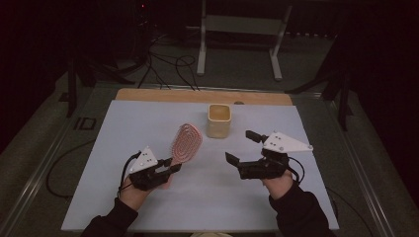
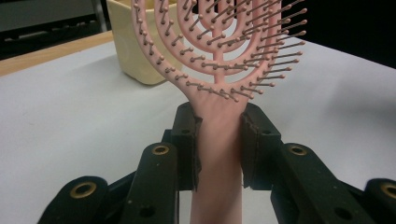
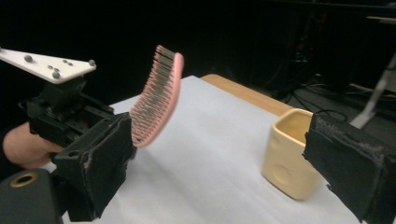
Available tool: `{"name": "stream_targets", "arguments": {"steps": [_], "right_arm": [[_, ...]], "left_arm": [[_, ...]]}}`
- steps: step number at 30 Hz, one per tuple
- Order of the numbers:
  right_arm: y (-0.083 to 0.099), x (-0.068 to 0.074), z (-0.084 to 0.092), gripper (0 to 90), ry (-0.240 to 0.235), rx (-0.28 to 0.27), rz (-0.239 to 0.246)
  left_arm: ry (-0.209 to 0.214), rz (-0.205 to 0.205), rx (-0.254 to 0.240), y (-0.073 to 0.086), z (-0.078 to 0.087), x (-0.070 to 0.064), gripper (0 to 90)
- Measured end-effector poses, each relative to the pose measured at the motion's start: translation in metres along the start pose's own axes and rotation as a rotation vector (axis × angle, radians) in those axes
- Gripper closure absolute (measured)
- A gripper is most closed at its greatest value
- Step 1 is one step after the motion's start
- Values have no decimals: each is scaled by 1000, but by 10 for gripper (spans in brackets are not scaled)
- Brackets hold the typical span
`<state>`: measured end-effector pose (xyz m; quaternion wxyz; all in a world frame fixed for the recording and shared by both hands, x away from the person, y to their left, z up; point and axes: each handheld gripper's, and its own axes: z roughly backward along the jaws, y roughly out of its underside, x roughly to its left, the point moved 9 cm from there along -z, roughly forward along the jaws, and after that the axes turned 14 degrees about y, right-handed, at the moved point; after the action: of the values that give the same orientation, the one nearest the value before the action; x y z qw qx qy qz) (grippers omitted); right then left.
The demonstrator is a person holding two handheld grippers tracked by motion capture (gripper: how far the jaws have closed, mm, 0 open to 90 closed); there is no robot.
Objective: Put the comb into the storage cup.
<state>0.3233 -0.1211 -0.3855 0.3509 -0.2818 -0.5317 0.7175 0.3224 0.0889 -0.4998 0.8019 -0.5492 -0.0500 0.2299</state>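
Note:
A pink vented hairbrush [image 1: 187,142] is lifted off the white sheet [image 1: 148,118], head tilted up and away. My left gripper [image 1: 170,167] is shut on its handle; in the left gripper view both pads press the handle [image 2: 218,154] just below the bristled head [image 2: 219,42]. A pale yellow square cup [image 1: 219,120] stands upright past the brush, at the sheet's far middle. My right gripper [image 1: 241,146] hovers to the right of the brush and in front of the cup, jaws wide open and empty. The right gripper view shows the brush [image 3: 159,98] and the cup [image 3: 289,158] between its pads.
The white sheet covers a wooden tabletop whose bare strip [image 1: 197,95] runs along the far edge. On the floor beyond stand a white metal frame [image 1: 202,44] and loose black cables [image 1: 168,64]. Metal rails [image 1: 44,163] border the table.

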Motion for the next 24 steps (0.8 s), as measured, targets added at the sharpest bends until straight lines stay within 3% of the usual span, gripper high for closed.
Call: {"name": "stream_targets", "arguments": {"steps": [8, 15, 20, 24], "right_arm": [[-15, 19, -18, 78, -60, -11, -42], [-21, 34, -35, 79, -100, 20, -70], [-24, 40, -49, 79, -129, 48, -147], [-26, 41, -63, 83, -99, 82, -208]], "left_arm": [[6, 2, 4, 1, -2, 0, 714], [12, 3, 7, 2, -3, -1, 713], [13, 2, 7, 2, -3, -1, 714], [11, 2, 6, 2, -3, 0, 714]]}}
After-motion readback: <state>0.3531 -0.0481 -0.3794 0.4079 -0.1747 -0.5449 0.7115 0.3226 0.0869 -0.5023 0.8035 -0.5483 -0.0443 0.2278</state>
